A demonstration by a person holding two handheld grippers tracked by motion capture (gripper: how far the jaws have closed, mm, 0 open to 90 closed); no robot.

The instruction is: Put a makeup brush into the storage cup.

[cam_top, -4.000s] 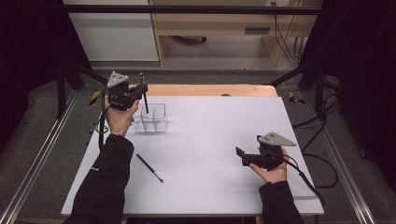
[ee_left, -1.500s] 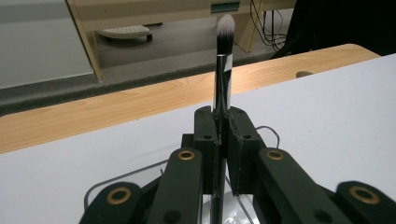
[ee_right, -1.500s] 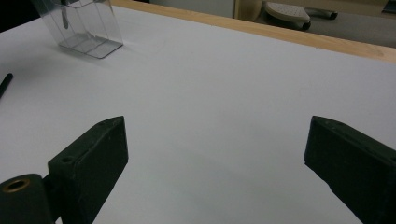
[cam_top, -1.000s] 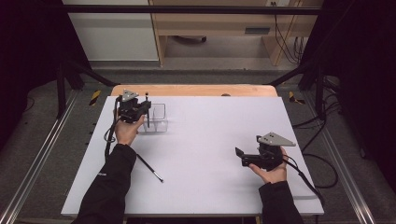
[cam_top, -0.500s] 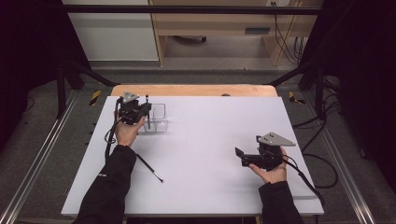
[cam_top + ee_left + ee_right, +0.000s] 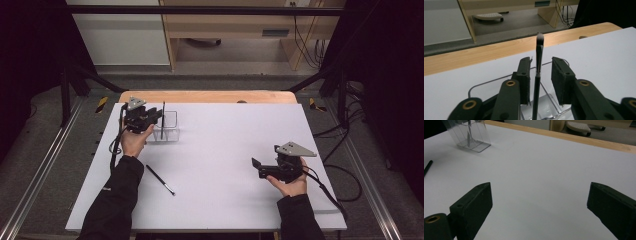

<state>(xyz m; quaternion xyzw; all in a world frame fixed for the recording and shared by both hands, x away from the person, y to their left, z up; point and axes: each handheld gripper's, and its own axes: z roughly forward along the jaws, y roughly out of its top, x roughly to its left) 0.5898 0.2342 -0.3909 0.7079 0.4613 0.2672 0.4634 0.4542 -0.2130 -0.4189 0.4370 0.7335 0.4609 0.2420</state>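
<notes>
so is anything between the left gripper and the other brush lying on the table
Nothing visible. The second brush lies alone on the white tabletop, nearer the person than the left gripper, whose open jaws flank the brush standing in the clear holder.

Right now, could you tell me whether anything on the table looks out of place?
One black brush lies loose on the white table, apart from the clear holder, where another brush stands upright between the open jaws of the left gripper. Nothing is spilled.
</notes>
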